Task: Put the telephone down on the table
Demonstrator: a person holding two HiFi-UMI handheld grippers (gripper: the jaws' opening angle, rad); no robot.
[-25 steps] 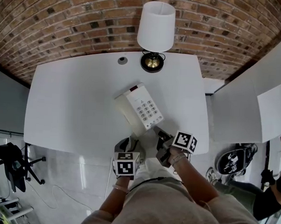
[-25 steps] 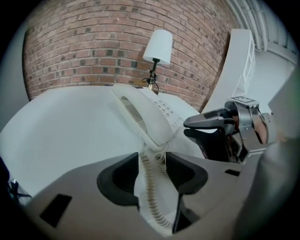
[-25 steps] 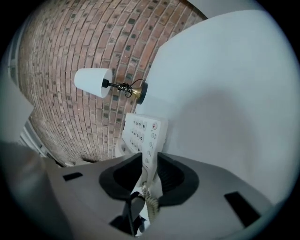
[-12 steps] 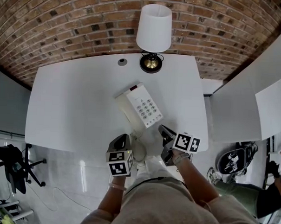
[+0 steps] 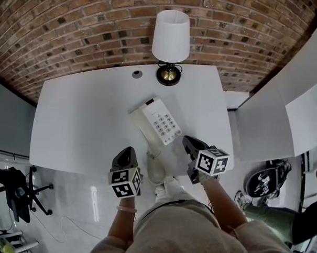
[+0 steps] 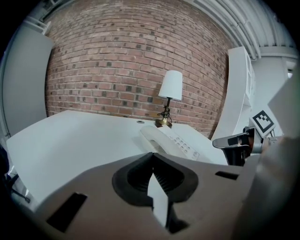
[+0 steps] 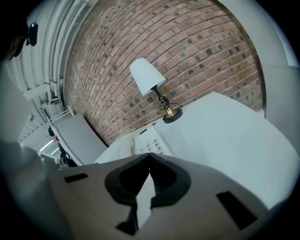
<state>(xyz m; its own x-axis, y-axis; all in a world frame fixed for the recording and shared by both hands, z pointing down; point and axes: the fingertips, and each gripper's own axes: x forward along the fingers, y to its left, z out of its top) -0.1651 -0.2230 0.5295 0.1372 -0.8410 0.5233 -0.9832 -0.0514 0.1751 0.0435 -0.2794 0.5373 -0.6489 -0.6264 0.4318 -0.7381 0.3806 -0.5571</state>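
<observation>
On table (image 5: 69, 119): telephone (image 5: 157, 122) mid-front, lamp (image 5: 170, 40) behind it at back edge, before brick wall (image 5: 73, 30). Over near edge: left gripper (image 5: 127, 151) left of telephone's near end, right gripper (image 5: 188, 143) right.

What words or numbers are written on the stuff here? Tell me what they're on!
No text here can be read.
Telephone keys: too small to read.
Left marker cube: black-and-white square pattern only, no words.
Right marker cube: the same, no words.

I seem to work in an office: a white tabletop (image 5: 69, 119) with a desk telephone (image 5: 159, 124) and table lamp (image 5: 171, 37), a brick wall (image 5: 73, 30), and an office chair (image 5: 9, 175).
</observation>
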